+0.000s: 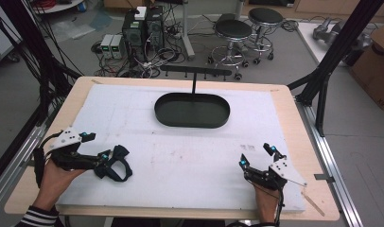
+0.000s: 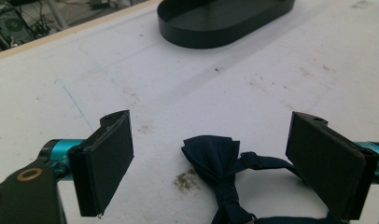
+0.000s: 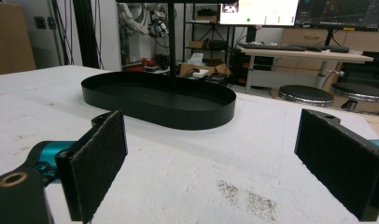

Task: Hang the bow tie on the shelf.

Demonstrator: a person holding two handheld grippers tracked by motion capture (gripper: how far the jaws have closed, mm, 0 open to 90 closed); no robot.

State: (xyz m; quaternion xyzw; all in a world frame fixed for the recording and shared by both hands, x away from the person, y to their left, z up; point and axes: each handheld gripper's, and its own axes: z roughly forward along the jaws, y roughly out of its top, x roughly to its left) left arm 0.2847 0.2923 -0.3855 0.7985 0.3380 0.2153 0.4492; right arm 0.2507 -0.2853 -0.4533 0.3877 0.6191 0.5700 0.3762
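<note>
A: Item one, the largest?

B: Table (image 1: 284, 99), wooden rim, topped by a white mat (image 1: 180, 156) that covers most of the high view's centre.

A: Containers?

B: One black oval tray (image 1: 192, 110), upper centre of the high view, low-walled, with a black post rising from it to a crossbar (image 1: 196, 71). Nothing shows inside except the post's foot. In the left gripper view it sits at the top edge (image 2: 225, 28); in the right gripper view, mid-frame left (image 3: 158, 105).

A: Tools?

B: Left gripper (image 1: 101, 156), lower left of the high view, held in a hand (image 1: 55, 177); jaws spread wide, holding nothing. Right gripper (image 1: 257, 156), lower right, jaws likewise wide and unloaded, bare mat between them.

A: Smallest item?

B: Navy bow tie (image 1: 115, 163) with strap, lying on the mat at the left gripper's tips. In the left gripper view it rests bottom centre (image 2: 213, 156) between the parted jaws, touching neither, well apart from the tray.
</note>
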